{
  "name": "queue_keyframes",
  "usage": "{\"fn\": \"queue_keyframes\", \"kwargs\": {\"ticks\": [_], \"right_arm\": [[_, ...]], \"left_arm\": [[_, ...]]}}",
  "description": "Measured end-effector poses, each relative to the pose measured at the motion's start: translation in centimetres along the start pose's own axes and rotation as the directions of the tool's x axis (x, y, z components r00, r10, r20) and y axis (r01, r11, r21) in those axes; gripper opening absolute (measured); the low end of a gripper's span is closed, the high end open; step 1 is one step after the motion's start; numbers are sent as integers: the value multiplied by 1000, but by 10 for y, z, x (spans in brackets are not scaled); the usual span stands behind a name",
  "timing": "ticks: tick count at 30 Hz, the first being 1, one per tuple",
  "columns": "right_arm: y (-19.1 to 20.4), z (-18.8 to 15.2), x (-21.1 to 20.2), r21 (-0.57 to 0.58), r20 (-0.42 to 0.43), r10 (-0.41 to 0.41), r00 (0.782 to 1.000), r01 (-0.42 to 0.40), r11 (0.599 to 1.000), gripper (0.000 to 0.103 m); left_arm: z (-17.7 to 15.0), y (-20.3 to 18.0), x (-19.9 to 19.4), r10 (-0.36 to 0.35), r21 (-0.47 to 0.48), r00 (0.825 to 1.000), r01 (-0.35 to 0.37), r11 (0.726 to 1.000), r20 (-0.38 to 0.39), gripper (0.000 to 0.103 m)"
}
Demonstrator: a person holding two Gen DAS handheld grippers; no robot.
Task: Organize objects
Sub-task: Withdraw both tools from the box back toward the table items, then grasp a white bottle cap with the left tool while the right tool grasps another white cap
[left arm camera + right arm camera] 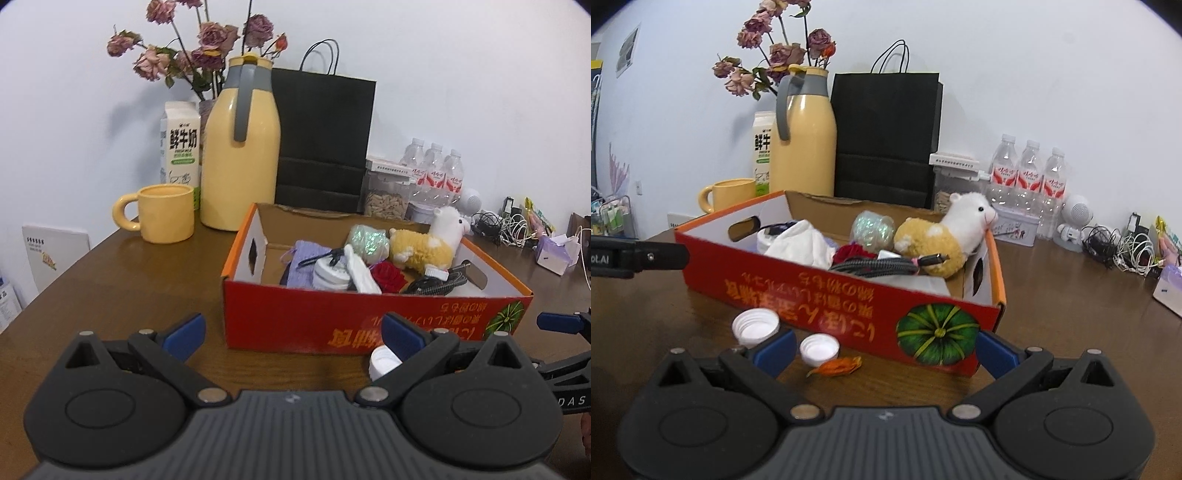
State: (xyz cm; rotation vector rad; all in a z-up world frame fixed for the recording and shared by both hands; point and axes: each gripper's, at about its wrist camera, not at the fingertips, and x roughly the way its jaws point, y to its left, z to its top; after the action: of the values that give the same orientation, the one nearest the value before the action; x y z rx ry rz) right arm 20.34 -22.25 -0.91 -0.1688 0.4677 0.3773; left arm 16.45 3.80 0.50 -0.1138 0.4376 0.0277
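Nearest the right lens: right hand-held gripper (885, 350), blue pads spread wide, pinching nothing, low over brown wooden table (1071, 295). Between those pads, on bare wood: small white plastic cap (819, 348), open side up, with dried orange flower bud (836, 367) just beside it, long axis lying left to right. Larger white ribbed cap (756, 326) to the left, also open side up, near the box wall.

Behind these, red-and-orange cardboard box (849, 314) with upside-down print and a green pumpkin picture, long axis running across the view, crammed with a white-and-yellow plush alpaca (945, 236) facing right, white cloth (805, 243), braided dark cable (871, 267), red fabric rose (851, 253).

Left hand-held gripper (293, 334) likewise spread and empty, facing the box's long wall. Shown only from this side: purple pouch (306, 260) inside the box; just one cap visible, the bud hidden.

Beyond the box: yellow mug (166, 212), yellow thermos jug (240, 147), milk carton (181, 147), black paper bag (325, 136), water bottles (1027, 173), tangled cables (1123, 251).
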Motion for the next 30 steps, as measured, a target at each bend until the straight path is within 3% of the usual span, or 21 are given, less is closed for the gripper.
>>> {"fn": "queue_keyframes", "kwargs": {"ticks": [9, 13, 18, 27, 29, 30], "right_arm": [[9, -3, 5, -8, -59, 55, 997, -55, 998, 101], [8, -2, 17, 9, -107, 85, 991, -85, 996, 82], [13, 1, 29, -26, -134, 94, 986, -99, 995, 76], [11, 1, 40, -91, -157, 186, 970, -202, 975, 52], [10, 1, 40, -84, -157, 203, 967, -217, 972, 39], [9, 1, 40, -81, -157, 206, 966, -220, 972, 39]], "left_arm": [[-5, 10, -12, 16, -23, 999, -17, 1000, -38, 103], [-5, 12, -14, 22, -24, 999, -23, 999, -44, 103], [-5, 13, -14, 18, -28, 999, -19, 999, -50, 103], [-6, 14, -14, 19, -23, 998, -21, 1000, -54, 103], [-6, 15, -14, 21, -25, 998, -23, 999, -58, 103], [-6, 15, -13, 23, -25, 998, -25, 999, -61, 103]]}}
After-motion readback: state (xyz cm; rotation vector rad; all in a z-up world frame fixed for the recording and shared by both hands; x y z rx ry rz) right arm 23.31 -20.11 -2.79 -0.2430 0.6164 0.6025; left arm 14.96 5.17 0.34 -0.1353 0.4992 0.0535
